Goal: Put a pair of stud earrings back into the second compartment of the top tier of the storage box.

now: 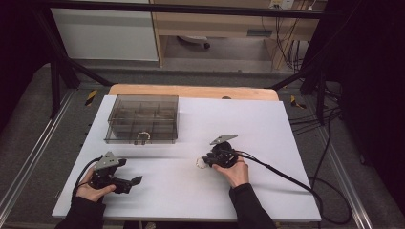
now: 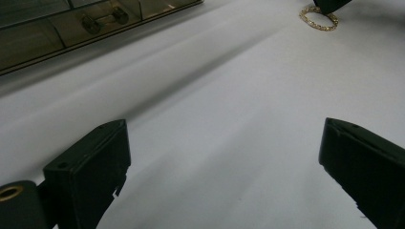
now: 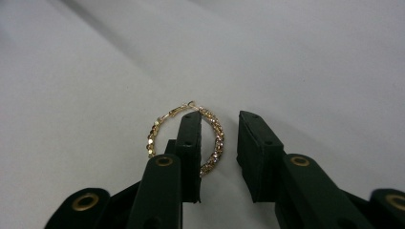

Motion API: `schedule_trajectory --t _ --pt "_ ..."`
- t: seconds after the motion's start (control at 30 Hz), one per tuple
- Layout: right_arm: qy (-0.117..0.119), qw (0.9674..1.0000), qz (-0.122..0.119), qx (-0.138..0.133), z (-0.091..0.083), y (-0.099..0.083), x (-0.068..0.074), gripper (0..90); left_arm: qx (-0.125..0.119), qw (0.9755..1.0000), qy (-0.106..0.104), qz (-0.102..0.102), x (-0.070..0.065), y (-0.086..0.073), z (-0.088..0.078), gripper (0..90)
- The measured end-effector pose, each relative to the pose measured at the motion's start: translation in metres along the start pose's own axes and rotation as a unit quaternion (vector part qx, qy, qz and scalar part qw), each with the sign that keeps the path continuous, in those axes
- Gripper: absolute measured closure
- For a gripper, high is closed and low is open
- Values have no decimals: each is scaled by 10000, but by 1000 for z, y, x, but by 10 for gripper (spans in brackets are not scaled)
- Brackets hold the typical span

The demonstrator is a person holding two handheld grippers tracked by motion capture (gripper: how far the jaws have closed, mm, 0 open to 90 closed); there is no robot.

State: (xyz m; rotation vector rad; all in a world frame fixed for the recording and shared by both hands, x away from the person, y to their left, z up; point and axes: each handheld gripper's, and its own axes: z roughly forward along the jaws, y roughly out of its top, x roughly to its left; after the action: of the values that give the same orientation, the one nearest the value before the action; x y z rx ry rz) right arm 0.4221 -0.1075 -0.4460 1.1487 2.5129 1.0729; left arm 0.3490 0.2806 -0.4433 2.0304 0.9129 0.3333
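Left hand-held gripper rests on the worktop, jaws wide and empty. The compartment box waits at the back left. Over to the right hand-held gripper: jaws narrowed around one side of the gold hoop earring, not yet pinching it. The earring lies flat mid-worktop; pickup and boxing both look outstanding.

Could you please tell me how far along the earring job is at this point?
Early. Nothing looks stowed yet. In hand: the right gripper straddles one side of the gold hoop earring on the white table, pads not yet pressing. The left gripper waits open. Left: pinch, lift, carry to the clear compartment box.
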Motion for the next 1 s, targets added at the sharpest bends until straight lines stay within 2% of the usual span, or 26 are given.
schedule_trajectory --t 0.37,0.63,1.0 --pt "-12 10000 -7 41 1 0 2 799 -3 10000 -6 -5 0 0 0 33" --pt "-132 9998 -110 67 2 1 4 847 -4 10000 -4 -5 0 0 0 33" --pt "-137 9998 -89 69 1 2 4 872 -11 10000 -4 -6 0 0 0 33"
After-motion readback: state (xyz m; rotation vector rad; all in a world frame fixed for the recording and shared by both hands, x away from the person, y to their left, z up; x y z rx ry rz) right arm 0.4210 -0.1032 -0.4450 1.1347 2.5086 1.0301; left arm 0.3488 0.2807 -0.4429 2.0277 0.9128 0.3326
